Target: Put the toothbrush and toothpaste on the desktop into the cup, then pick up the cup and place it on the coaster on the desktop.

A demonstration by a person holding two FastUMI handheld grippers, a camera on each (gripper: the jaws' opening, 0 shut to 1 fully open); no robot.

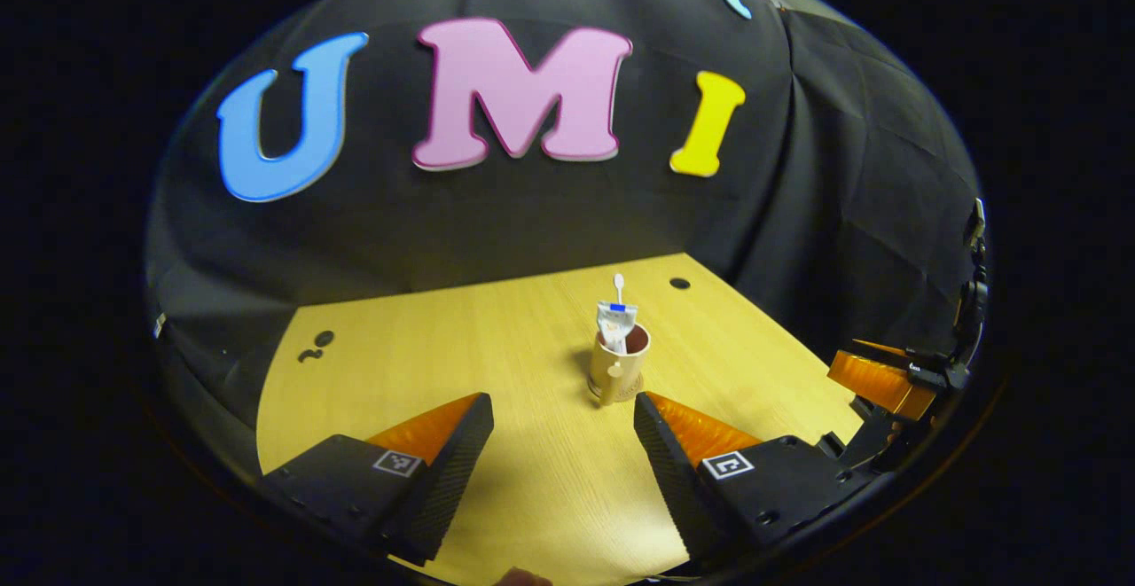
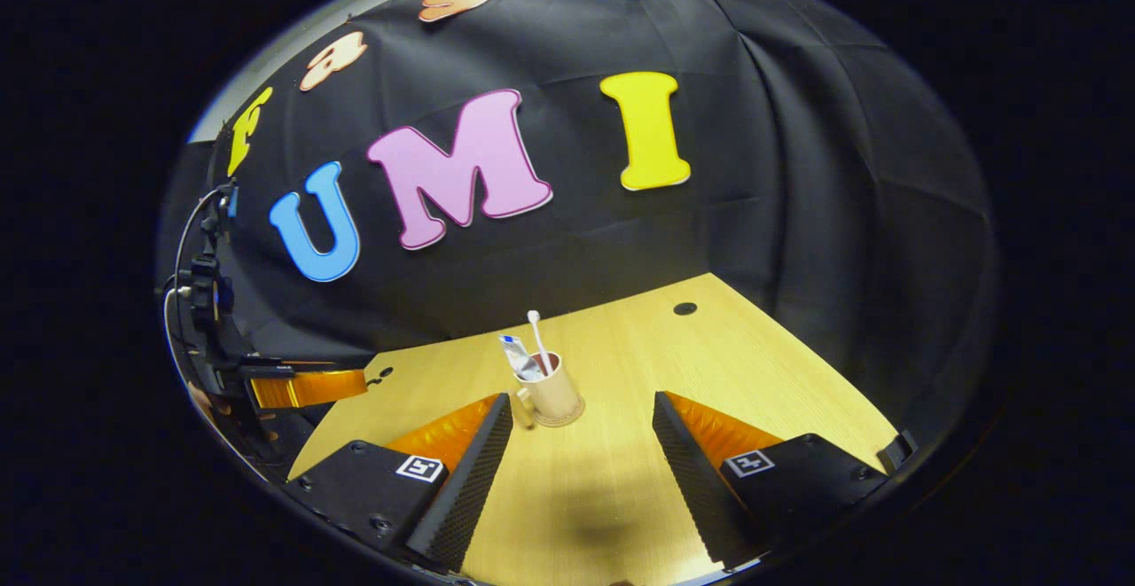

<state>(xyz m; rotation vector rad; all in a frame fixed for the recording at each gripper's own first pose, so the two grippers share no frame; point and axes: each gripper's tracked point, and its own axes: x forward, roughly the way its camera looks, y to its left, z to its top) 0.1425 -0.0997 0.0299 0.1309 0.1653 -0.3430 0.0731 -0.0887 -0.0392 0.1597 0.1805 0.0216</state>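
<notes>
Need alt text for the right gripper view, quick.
A beige cup holding a white toothbrush and a toothpaste tube stands on a round coaster on the wooden desktop, beyond the open right gripper.

We cannot tell whether the cup (image 1: 618,365) stands on a coaster: in the right gripper view a thin rim shows around its foot, too small to make out. The lower parts of the toothbrush (image 2: 538,338) and the toothpaste (image 1: 614,324) are hidden inside the cup. The print on the toothpaste tube is too small to tell. The other gripper (image 1: 896,373) is cut off at the edge of the left gripper view, so how its jaws stand there is unclear to us.
</notes>
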